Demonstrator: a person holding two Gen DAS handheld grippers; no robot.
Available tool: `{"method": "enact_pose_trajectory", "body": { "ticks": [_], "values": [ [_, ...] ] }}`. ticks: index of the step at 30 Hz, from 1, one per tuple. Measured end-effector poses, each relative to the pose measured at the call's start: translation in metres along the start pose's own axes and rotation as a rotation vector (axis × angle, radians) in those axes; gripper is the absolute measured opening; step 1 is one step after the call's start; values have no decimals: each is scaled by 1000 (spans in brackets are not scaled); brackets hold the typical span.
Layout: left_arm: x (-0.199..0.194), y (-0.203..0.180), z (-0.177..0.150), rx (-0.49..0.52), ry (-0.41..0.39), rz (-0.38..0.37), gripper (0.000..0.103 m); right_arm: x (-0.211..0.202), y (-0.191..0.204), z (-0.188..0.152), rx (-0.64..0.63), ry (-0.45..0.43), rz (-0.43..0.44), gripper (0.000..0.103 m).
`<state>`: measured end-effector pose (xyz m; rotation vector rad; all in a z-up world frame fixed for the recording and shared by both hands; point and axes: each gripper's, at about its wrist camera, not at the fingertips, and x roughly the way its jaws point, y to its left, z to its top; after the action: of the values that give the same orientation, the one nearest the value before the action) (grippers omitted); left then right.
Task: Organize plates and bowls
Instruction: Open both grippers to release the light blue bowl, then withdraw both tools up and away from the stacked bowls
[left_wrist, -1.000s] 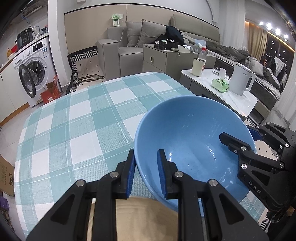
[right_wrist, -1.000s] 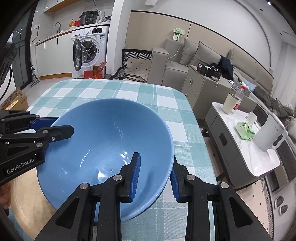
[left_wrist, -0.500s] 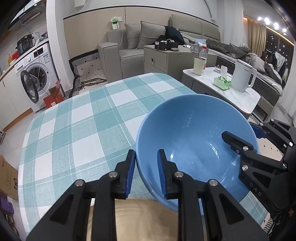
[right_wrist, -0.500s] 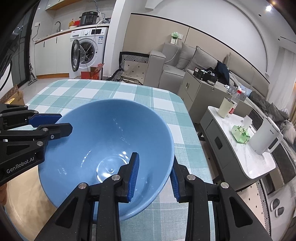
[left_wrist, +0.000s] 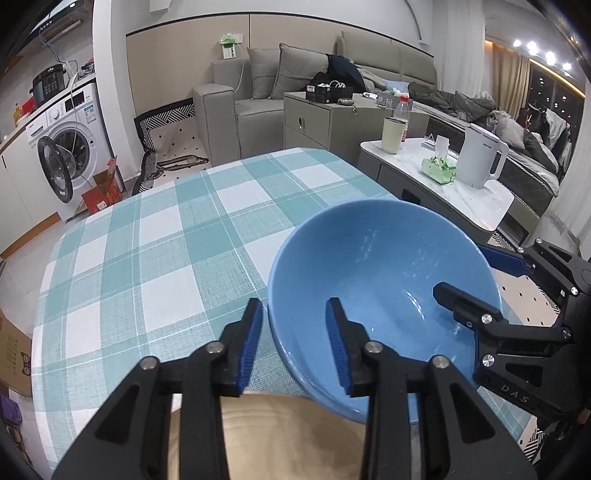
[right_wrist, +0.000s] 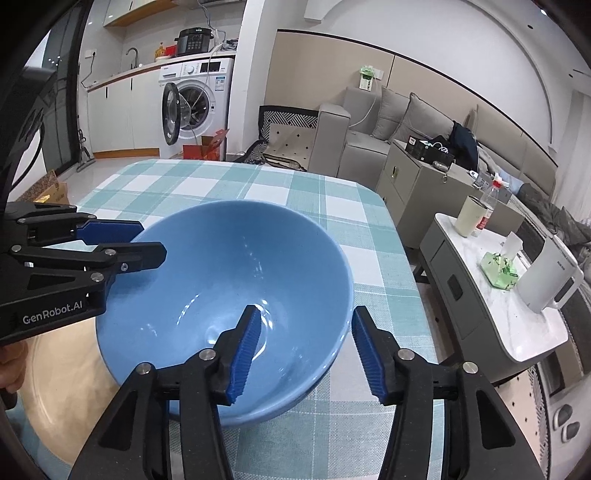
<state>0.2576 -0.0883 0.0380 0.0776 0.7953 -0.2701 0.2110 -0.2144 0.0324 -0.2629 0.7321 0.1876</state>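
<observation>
At the near edge of the desk (left_wrist: 155, 258), covered in a teal-and-white checked cloth, lies a beige plate (right_wrist: 55, 376), and the blue bowl (right_wrist: 229, 280) sits partly on it, its far side over the cloth. The left tongs (left_wrist: 293, 339) straddle the bowl's near-left rim: one blue pad (left_wrist: 251, 343) stands outside the wall, the other inside, and a gap shows on both sides, so the grip is released. Their jaws have just been opening with the rim between them. The right tongs (right_wrist: 304, 347) straddle the near-right rim in the same way, one pad (right_wrist: 245, 354) inside the bowl and the other outside, both clear of the wall; they too are let go, the jaws having just been opening around the rim. In the right wrist view a bit of a hand shows at the left edge behind the left tongs.

Farther right, beside the desk, a low white-topped side table (left_wrist: 472, 199) carries a cream cup (left_wrist: 391, 134), a green tissue pack (left_wrist: 439, 170) and a white kettle (left_wrist: 480, 158). Far left stands a washing machine (left_wrist: 70, 147) with its door open, and a grey sofa (left_wrist: 266, 85) lines the far wall.
</observation>
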Motion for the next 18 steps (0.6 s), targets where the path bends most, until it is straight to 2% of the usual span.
{"method": "enact_pose_trajectory", "body": {
  "ticks": [1, 3, 7, 9, 11, 12, 14, 18],
  "values": [
    [-4, 0, 0, 2, -14, 7, 51, -3, -2, 1, 3, -8, 4, 62],
    [-11, 1, 1, 4, -36, 14, 53, -8, -5, 1, 12, -29, 21, 75],
    [-25, 5, 1, -6, -57, 23, 55, -23, -8, 2, 31, -83, 54, 86],
    [-33, 8, 0, -17, -74, 29, 61, -31, -7, 1, 27, -112, 64, 94],
    [-45, 11, -4, -30, -122, 49, 99, -38, -6, 0, 31, -132, 87, 101],
    [-54, 12, -7, -31, -164, 68, 103, -42, -6, 0, 34, -141, 100, 101],
    [-65, 12, -11, -12, -210, 89, 103, -48, -6, -1, 41, -155, 125, 102],
    [-80, 19, -21, -12, -241, 107, 103, -57, -5, -3, 64, -169, 164, 102]
  ]
}}
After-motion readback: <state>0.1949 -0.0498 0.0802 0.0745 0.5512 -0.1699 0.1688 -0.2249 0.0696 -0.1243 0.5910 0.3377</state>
